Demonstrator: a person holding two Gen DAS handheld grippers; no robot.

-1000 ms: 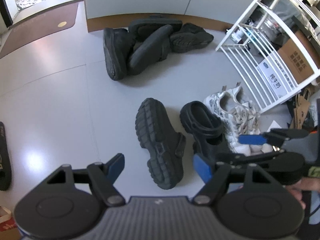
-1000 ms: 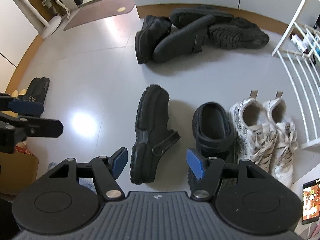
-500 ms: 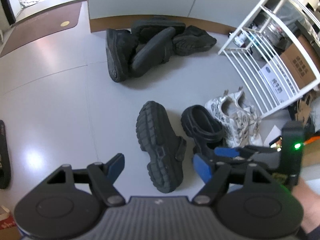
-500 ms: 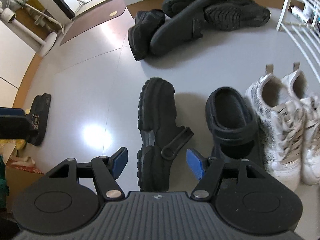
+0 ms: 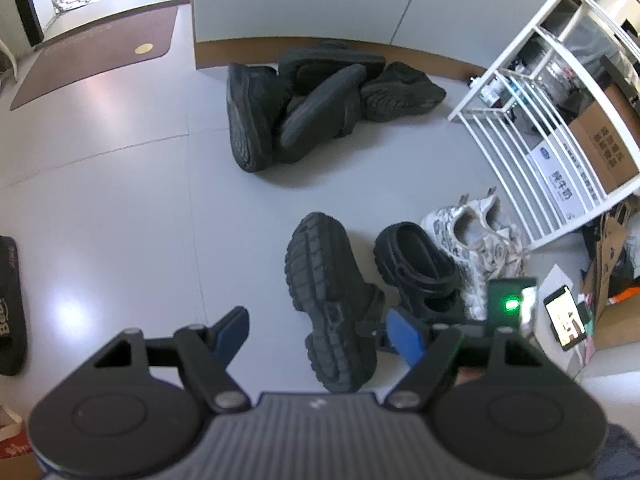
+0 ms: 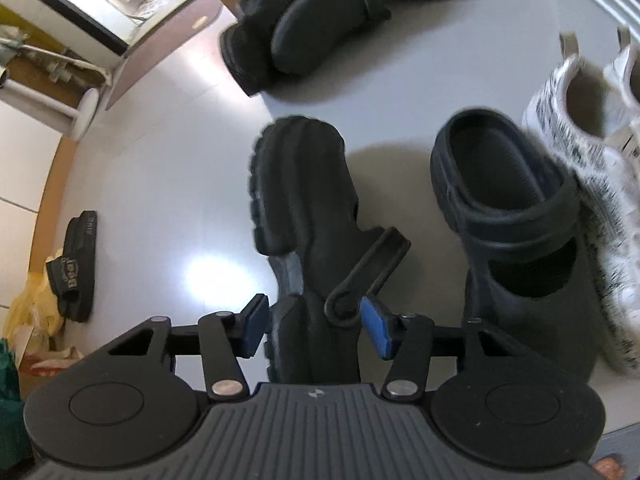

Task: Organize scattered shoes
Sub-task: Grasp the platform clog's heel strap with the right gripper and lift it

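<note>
- Shoes mostly unsorted: my right gripper (image 6: pixel 314 326), jaws just closing, straddles the tipped black clog (image 6: pixel 308 216) at frame centre, pads not yet pressing.
- My left gripper (image 5: pixel 316 330) hangs wide open, empty; black shoe pile (image 5: pixel 320 96) waits at top.

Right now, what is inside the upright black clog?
Nothing shows inside the upright black clog: its heel opening is bare dark footbed. The toe end, under the closed upper, is hidden.

Toe of the tipped black clog (image 6: pixel 304 216) behind the right gripper's body; white sneakers (image 6: pixel 592 128) edge-cropped.
</note>
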